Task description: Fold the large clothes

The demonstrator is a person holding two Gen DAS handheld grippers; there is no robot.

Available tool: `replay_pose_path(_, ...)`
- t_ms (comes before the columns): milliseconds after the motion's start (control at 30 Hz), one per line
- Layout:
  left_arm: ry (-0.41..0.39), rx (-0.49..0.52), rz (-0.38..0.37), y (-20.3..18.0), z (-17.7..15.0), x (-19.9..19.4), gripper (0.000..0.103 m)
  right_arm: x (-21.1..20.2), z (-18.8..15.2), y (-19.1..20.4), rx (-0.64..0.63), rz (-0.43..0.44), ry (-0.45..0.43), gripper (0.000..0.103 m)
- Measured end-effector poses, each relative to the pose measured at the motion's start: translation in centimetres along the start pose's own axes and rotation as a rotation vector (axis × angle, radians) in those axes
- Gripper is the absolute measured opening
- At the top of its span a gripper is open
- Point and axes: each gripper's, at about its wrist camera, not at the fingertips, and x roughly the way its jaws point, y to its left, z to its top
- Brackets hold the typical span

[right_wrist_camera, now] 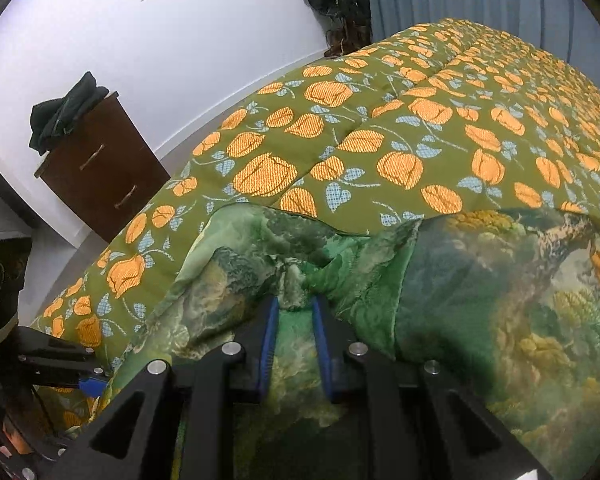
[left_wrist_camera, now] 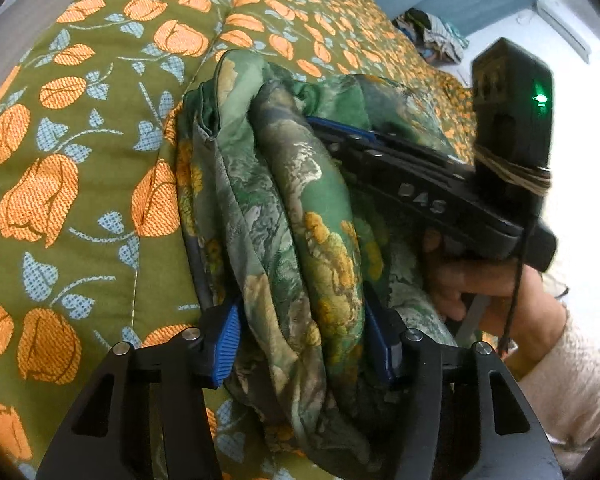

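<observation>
Left claw (left_wrist_camera: 300, 344) and right claw (right_wrist_camera: 296, 344) each pinch the green garment (left_wrist_camera: 300, 208).

The left wrist camera is looking down steeply along its jaws, very near the green cloth (left_wrist_camera: 300, 208), and is facing along the bed (left_wrist_camera: 80, 128) toward its far end. The right wrist camera is looking down too, facing across the bed toward a white wall (right_wrist_camera: 160, 48). Both views are sharing the cloth and the flowered cover.

surface: bed with olive orange-tulip quilt (right_wrist_camera: 380, 128) | on it: bunched green scenic-print garment (right_wrist_camera: 480, 280)
</observation>
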Motion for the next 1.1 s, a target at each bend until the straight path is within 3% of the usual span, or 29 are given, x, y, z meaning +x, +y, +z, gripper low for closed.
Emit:
replay_pose_path(200,-0.019,0.006,0.011,-1.5,0.0,-4.1,0.069,-8.6,-0.3,1.5,0.006,0.061,-0.065,0.021)
replay_pose_path(367,-0.029,0.001,0.044,-1.2,-1.0,-5.6,0.069,-13.6,-6.4,5.8,-0.109,0.103,-0.054,0.021)
replay_pose_path(467,-0.025,-0.011,0.064,-0.6,-1.8,-5.6,0.069,-12.7,-9.5,8.3,-0.165,0.056,-0.037,0.021)
replay_pose_path(600,-0.06,-0.033,0.112,0.8,-3.7,-7.8,0.069,-9.8,-10.8,8.0,-0.124,0.032,0.009,0.021)
replay_pose_path(700,-0.136,-0.102,0.048,2.4,-4.2,-10.0,0.082,-11.8,-10.4,8.1,-0.115,0.021,-0.056,0.021)
replay_pose_path(800,-0.189,-0.155,-0.071,3.1,-3.6,-10.8,0.086,-11.6,-10.1,8.6,-0.157,-0.006,-0.034,0.022)
replay_pose_path(900,-0.16,-0.157,-0.142,2.5,-2.2,-9.1,0.091,-11.1,-10.3,9.2,-0.19,-0.042,-0.028,0.022)
replay_pose_path(1100,-0.061,-0.1,-0.123,0.1,-0.1,-4.8,0.091,-10.8,-11.4,9.5,-0.204,-0.071,-0.04,0.022)
